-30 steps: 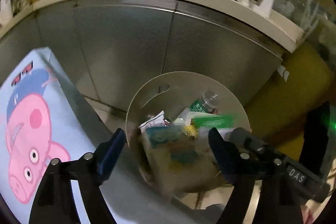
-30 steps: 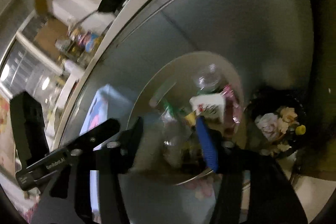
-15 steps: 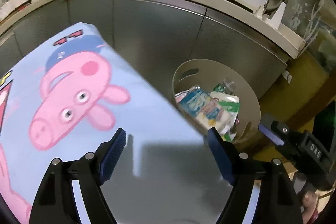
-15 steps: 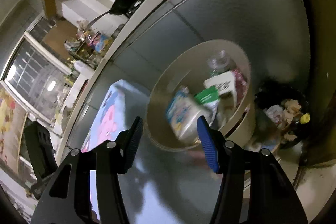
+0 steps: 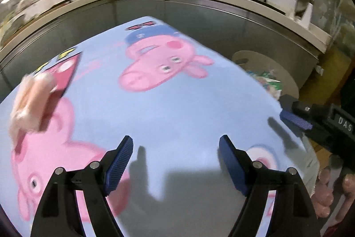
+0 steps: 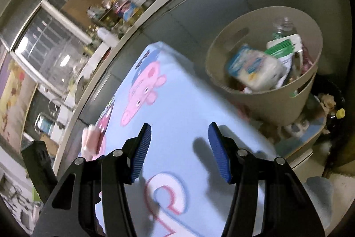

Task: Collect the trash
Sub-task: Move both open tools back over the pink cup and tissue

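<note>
- Left wrist view — the left hand-held gripper (image 5: 176,161) hangs over the pale-blue cartoon-pig cloth (image 5: 155,108) that covers the bench, its blue pads spread wide with nothing between them.
- One blurred, crumpled pinkish piece of trash (image 5: 31,103) lies on the cloth, well off to the left of the pads; by my reading it is the one item left to fetch.
- The beige bin (image 5: 286,77) stands past the cloth's right edge, against the steel cabinet fronts (image 5: 199,14), with packaging showing over its rim.
- At the right edge the right hand-held gripper (image 5: 296,119) reaches in, with the person's fingers (image 5: 326,192) wrapped on its handle below; this view does not show whether it is open.
- Right wrist view — the right hand-held gripper (image 6: 179,152) is also spread and empty, tilted, and held low over the near part of the cloth (image 6: 188,108).
- The bin (image 6: 264,101) is up to the right and already well filled: a blurred blue-and-white packet (image 6: 253,68), a green-and-white carton (image 6: 284,46) and a clear bottle (image 6: 285,26) sit inside.
- The pinkish trash (image 6: 91,141) lies just left of this gripper's left finger.
- Judgement: collection is mostly done — one piece remains on the bench.
</note>
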Available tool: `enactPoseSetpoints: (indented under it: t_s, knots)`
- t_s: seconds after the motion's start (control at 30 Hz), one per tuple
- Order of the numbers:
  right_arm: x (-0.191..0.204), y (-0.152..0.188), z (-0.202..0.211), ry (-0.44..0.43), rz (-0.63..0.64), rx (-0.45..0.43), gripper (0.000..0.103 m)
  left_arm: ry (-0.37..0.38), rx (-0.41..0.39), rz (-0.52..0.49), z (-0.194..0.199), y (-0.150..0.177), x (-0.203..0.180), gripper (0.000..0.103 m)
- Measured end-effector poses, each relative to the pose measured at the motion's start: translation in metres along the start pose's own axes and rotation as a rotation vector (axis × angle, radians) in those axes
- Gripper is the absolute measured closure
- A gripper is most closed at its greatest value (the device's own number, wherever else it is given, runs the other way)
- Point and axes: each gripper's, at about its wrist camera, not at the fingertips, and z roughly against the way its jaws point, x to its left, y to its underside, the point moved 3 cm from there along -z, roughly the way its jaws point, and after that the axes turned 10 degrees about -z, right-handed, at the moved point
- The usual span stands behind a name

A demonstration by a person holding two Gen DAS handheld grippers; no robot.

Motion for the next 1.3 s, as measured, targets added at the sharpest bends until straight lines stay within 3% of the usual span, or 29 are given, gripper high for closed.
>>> enactPoseSetpoints:
  t_s: [0.37, 0.73, 0.87, 1.03, 1.3]
  knots:
    - [0.054, 0.061, -0.033, 0.011, 0.098, 0.165, 0.049, -0.147, -0.012, 0.118, 0.042, 0.062, 0.079, 0.021]
    - [0.117, 0.118, -0.071, 0.053, 0.261, 0.282, 0.049, -0.359, 0.008, 0.270, 0.074, 0.128, 0.176, 0.019]
    - [0.143, 0.139, -0.088, 0.054, 0.319, 0.314, 0.049, -0.370, 0.022, 0.356, 0.082, 0.145, 0.205, 0.010]
    - [0.168, 0.154, -0.108, 0.042, 0.339, 0.362, 0.049, -0.324, -0.004, 0.434, 0.089, 0.158, 0.220, 0.004]
    - [0.207, 0.123, -0.149, -0.025, 0.264, 0.355, 0.049, -0.285, -0.052, 0.469, 0.094, 0.162, 0.222, 0.004]
